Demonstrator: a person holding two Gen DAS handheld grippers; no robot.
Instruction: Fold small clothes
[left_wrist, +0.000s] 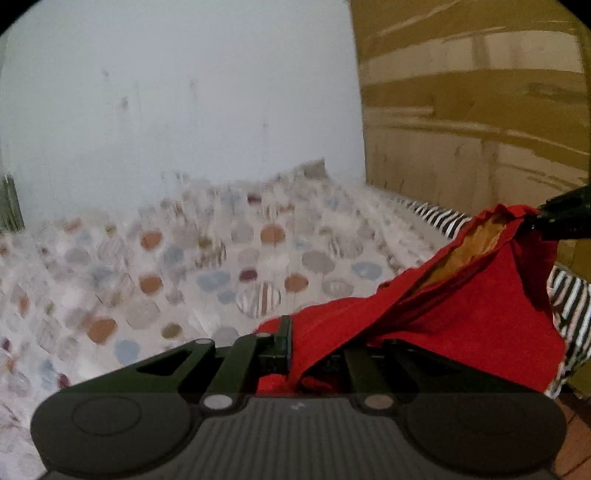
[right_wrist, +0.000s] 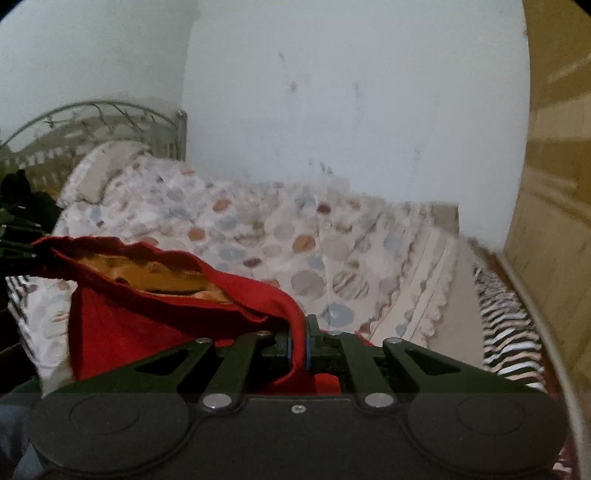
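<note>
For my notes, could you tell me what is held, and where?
Red garment: each hand-held gripper, left and right, pinches its upper edge.

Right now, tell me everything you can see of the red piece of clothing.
The small red cloth garment looks soft, with a frayed-looking rim and an orange-tan inner lining showing through its opening. It hangs stretched between the left hand-held gripper and the right hand-held gripper, each shut on an edge, above the dotted bedspread.
</note>
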